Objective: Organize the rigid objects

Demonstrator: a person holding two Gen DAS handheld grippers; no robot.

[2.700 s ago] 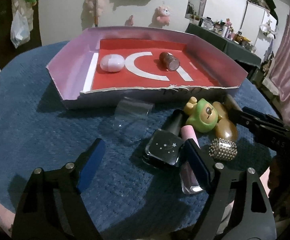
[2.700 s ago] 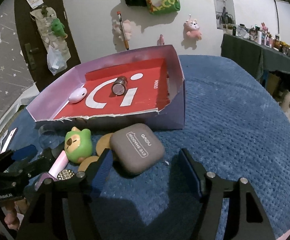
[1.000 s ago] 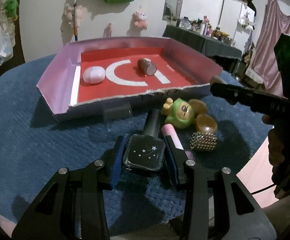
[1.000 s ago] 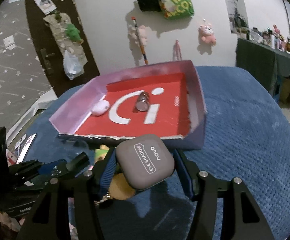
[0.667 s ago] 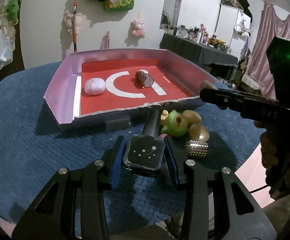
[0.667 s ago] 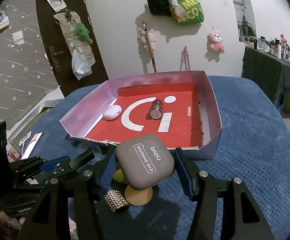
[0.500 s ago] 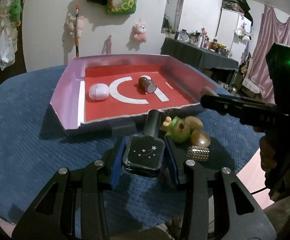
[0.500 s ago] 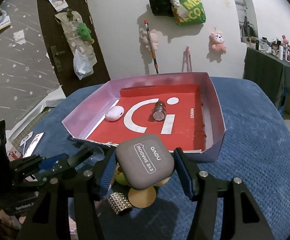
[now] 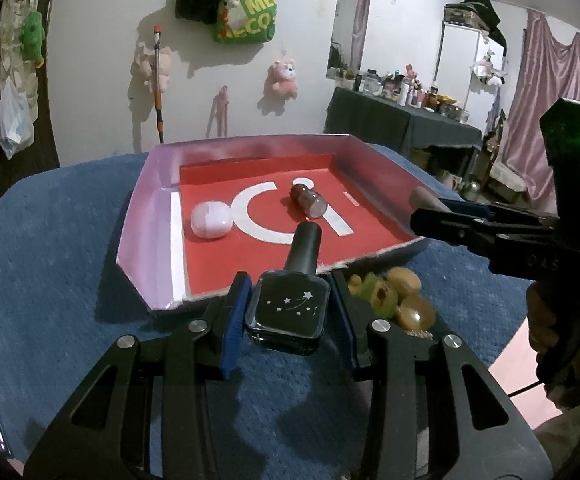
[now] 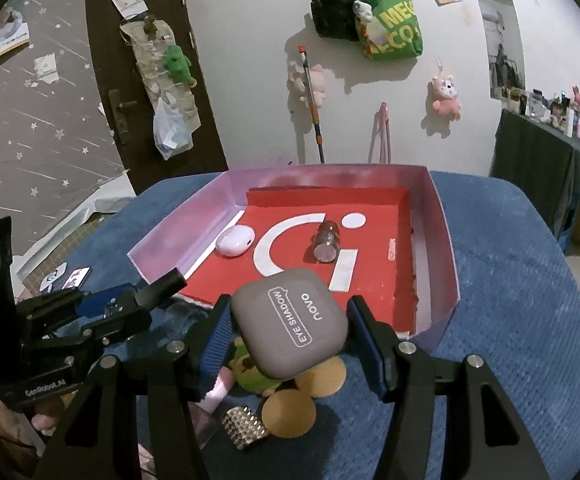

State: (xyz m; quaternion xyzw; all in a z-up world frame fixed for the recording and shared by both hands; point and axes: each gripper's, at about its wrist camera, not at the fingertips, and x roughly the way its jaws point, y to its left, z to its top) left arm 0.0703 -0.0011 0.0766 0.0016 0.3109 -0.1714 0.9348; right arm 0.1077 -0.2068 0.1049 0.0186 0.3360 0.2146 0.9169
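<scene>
My left gripper (image 9: 288, 312) is shut on a black nail polish bottle (image 9: 290, 308) with star marks, held above the blue cloth just before the near edge of the pink-walled red tray (image 9: 146, 232). My right gripper (image 10: 290, 330) is shut on a grey eye shadow case (image 10: 290, 324), held above the tray's near edge. In the tray lie a pale pink oval case (image 9: 211, 221) and a small brown bottle (image 9: 307, 202). The right gripper also shows in the left wrist view (image 9: 441, 220), the left one in the right wrist view (image 10: 130, 300).
On the cloth by the tray's near edge lie a green bear toy (image 9: 375, 292), gold round pieces (image 10: 290, 412), a studded silver piece (image 10: 244, 428) and a pink tube (image 10: 218, 392). A dark side table with bottles (image 9: 405, 120) stands at the right wall.
Both grippers closed on their objects, the left on the nail polish bottle and the right on the eye shadow case, lifted them off the cloth and moved toward the tray.
</scene>
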